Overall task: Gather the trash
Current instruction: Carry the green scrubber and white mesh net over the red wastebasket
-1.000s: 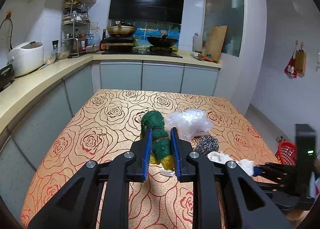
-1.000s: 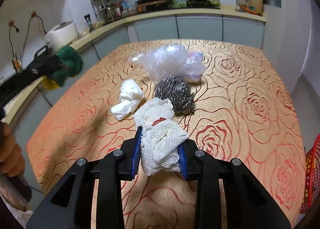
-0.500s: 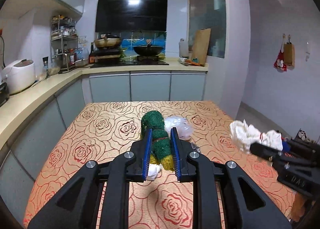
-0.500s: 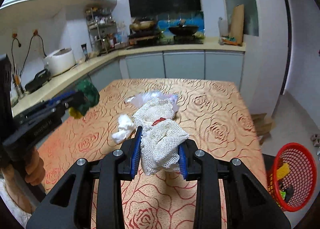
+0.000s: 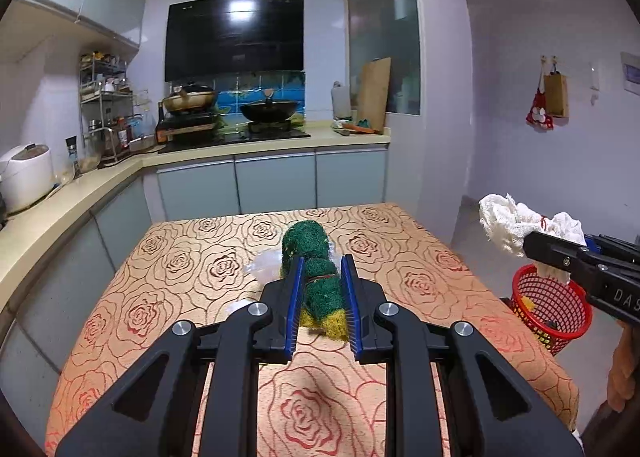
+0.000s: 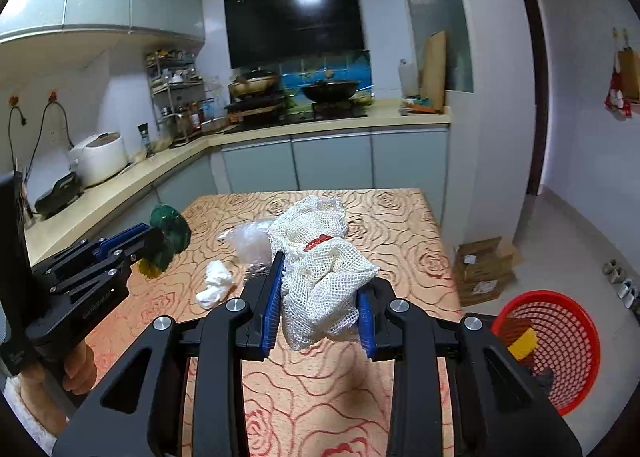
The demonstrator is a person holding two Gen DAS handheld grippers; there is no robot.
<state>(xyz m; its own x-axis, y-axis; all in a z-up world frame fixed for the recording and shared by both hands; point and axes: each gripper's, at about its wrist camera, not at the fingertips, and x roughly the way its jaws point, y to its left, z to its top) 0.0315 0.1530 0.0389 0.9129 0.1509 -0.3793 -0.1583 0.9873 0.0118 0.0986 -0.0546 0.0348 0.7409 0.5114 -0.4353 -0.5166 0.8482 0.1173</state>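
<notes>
Both loaded: left gripper [image 5: 322,293] clamps green scourer [image 5: 316,277]; right gripper [image 6: 320,307] clamps mesh rag [image 6: 320,277].

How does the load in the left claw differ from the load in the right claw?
Colour: the green scouring pad is dark green with a yellow end; the white mesh cloth is off-white with a red bit. Texture: the pad is dense and fuzzy, the cloth open netting. Bulk: the pad is slim, the cloth bulges past the right claw. Both are clamped and held above the table, the pad in the left claw.
</notes>
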